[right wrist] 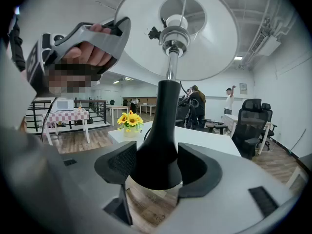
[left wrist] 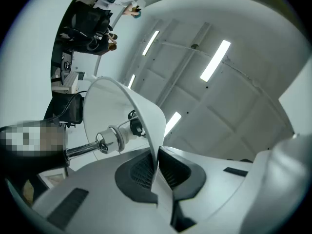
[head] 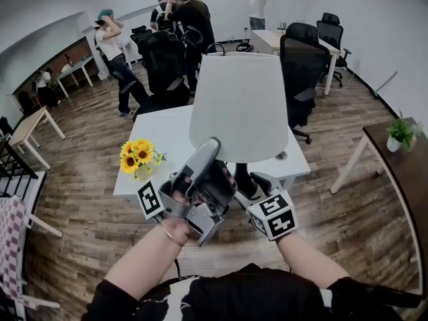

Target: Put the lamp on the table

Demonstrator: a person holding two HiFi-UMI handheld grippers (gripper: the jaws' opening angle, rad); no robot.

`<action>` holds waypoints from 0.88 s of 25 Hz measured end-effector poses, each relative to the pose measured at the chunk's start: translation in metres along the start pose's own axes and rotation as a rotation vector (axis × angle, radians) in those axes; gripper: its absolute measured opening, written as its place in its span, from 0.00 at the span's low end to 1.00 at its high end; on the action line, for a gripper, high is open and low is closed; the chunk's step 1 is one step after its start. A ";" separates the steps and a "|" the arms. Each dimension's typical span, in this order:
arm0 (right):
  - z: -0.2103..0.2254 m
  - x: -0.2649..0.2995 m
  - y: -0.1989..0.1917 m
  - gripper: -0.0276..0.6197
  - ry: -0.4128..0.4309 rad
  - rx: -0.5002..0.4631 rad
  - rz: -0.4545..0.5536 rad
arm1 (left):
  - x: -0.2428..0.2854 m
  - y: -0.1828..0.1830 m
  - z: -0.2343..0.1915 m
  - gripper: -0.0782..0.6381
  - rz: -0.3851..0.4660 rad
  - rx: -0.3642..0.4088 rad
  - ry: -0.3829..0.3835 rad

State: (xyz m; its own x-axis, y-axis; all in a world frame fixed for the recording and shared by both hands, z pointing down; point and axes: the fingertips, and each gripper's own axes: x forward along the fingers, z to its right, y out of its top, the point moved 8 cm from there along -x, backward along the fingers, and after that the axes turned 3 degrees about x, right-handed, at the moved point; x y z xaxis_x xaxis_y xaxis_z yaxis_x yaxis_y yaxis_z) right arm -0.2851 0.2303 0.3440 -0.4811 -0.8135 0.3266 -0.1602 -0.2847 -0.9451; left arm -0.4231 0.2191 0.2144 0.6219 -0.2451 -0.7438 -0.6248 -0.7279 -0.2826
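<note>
Head view shows both forearms reaching forward from the body, holding the lamp [head: 239, 105] upright in the air. The left gripper [head: 212, 146] tilts steeply upward, and in the left gripper view its fingers [left wrist: 136, 172] are pressed together on the thin lower rim of the white shade [left wrist: 141, 111]. The right gripper [head: 251, 182] sits lower and points forward. In the right gripper view its fingers [right wrist: 117, 165] are spread wide around the black base [right wrist: 161, 145], clamping it from both sides. The base hangs over the wooden floor, just short of the near edge of the white tabletop [head: 167, 129]. Sunflowers [head: 137, 156] stand by the tabletop's near left corner.
</note>
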 end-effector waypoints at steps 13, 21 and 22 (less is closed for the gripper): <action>0.002 0.006 0.011 0.48 0.047 0.028 0.007 | 0.004 0.003 0.009 0.13 0.054 0.040 0.025; -0.012 0.009 -0.001 0.48 0.093 0.138 0.014 | 0.007 0.000 0.010 0.13 -0.017 0.053 0.072; -0.013 0.009 -0.003 0.48 0.085 0.146 0.016 | 0.006 -0.001 0.010 0.13 -0.021 0.050 0.074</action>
State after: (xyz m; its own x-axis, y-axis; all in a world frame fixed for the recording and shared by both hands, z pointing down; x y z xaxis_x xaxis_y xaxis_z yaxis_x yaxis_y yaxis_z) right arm -0.2999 0.2303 0.3494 -0.5548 -0.7744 0.3040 -0.0281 -0.3477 -0.9372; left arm -0.4239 0.2247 0.2044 0.6676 -0.2780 -0.6907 -0.6324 -0.7013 -0.3290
